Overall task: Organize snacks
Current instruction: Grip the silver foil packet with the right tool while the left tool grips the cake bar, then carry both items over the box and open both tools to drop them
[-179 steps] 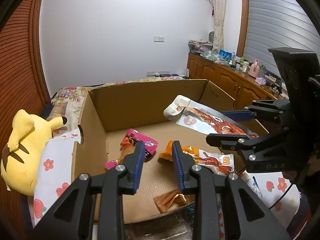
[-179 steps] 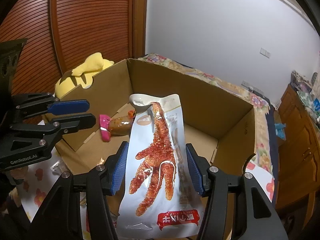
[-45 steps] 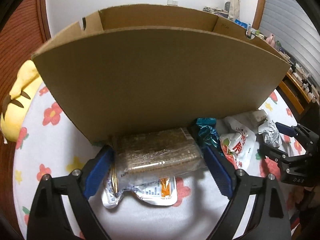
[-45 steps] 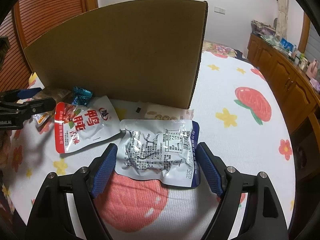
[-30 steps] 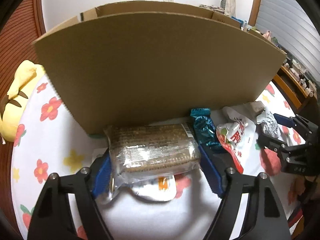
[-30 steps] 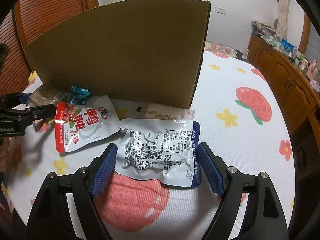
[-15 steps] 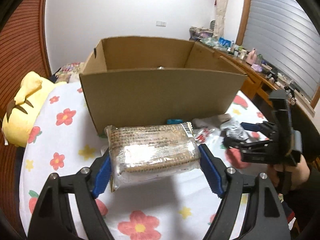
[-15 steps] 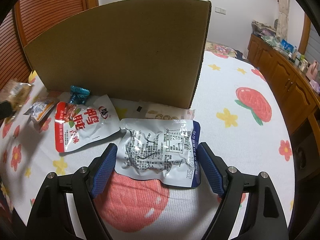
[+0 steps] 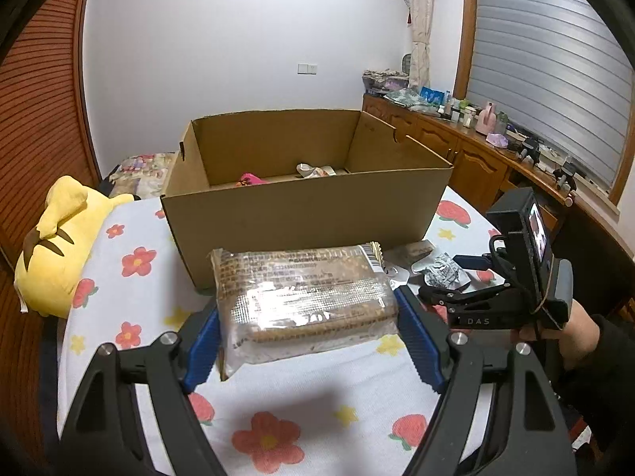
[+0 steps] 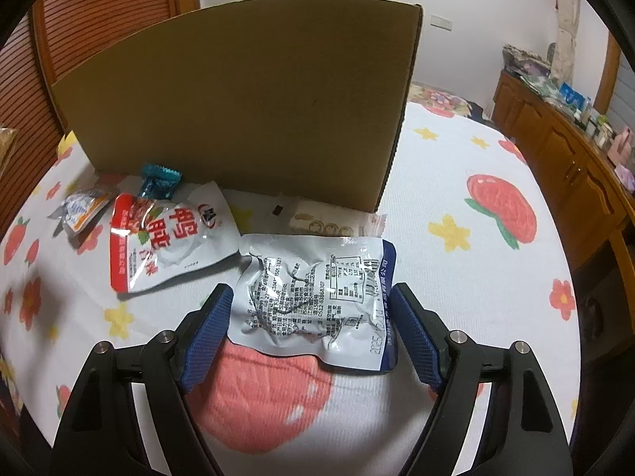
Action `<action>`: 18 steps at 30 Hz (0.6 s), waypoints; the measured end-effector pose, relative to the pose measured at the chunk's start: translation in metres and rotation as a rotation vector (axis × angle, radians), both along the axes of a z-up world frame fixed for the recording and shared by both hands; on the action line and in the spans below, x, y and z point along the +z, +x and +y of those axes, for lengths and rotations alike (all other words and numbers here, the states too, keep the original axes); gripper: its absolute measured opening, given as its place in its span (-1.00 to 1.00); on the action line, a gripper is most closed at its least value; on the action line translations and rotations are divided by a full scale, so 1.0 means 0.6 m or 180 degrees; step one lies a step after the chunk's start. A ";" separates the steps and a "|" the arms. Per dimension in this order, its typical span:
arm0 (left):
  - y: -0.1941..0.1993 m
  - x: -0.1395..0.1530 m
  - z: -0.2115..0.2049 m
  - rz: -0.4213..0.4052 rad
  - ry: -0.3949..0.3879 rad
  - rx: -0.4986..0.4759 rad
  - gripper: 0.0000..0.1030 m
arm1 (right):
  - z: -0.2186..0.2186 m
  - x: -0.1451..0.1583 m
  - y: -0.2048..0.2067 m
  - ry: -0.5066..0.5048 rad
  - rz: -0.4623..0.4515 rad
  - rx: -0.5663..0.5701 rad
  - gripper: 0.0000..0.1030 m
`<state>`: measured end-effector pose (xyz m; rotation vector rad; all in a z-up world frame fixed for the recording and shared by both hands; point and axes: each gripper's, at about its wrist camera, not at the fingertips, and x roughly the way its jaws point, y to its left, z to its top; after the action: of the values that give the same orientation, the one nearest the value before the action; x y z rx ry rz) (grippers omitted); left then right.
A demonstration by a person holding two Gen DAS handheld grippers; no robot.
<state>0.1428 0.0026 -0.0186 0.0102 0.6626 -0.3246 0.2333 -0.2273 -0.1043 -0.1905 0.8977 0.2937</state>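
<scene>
A: Two grippers. The left gripper [image 9: 307,333] clamps a clear-wrapped brown biscuit pack [image 9: 305,303] crosswise between its pads; a second ago low against the box [image 9: 305,214], it is now raised before it.

B: The right gripper [image 10: 307,335] is closing; a silver pouch [image 10: 317,299] lies flat between its fingers, which aren't pressing it. Unmoved.

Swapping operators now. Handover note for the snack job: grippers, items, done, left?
Left gripper: shut on the clear-wrapped brown biscuit block, held above the flowered cloth in front of the open cardboard box.
Right gripper: jaws closing around the silver foil pouch with blue edge, which lies on the cloth; no grip yet.
Done: a few snacks show inside the box.
Left: box both packs, then the red-and-white pouch, teal candy and small sachet.
</scene>
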 end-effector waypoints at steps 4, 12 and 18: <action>-0.001 -0.002 0.000 0.0005 -0.0010 0.0002 0.55 | -0.009 0.005 -0.007 0.0035 0.0011 0.0015 0.38; 0.000 -0.004 -0.001 0.0023 -0.0009 0.0017 0.55 | -0.013 0.040 -0.038 0.0124 -0.0106 0.0130 0.36; 0.000 0.014 0.001 -0.0068 0.0002 0.0037 0.55 | -0.010 0.088 -0.056 0.0186 -0.0289 0.0234 0.36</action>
<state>0.1430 0.0035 -0.0104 0.0104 0.6412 -0.3128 0.1998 -0.2333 -0.0515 -0.1815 0.7924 0.3764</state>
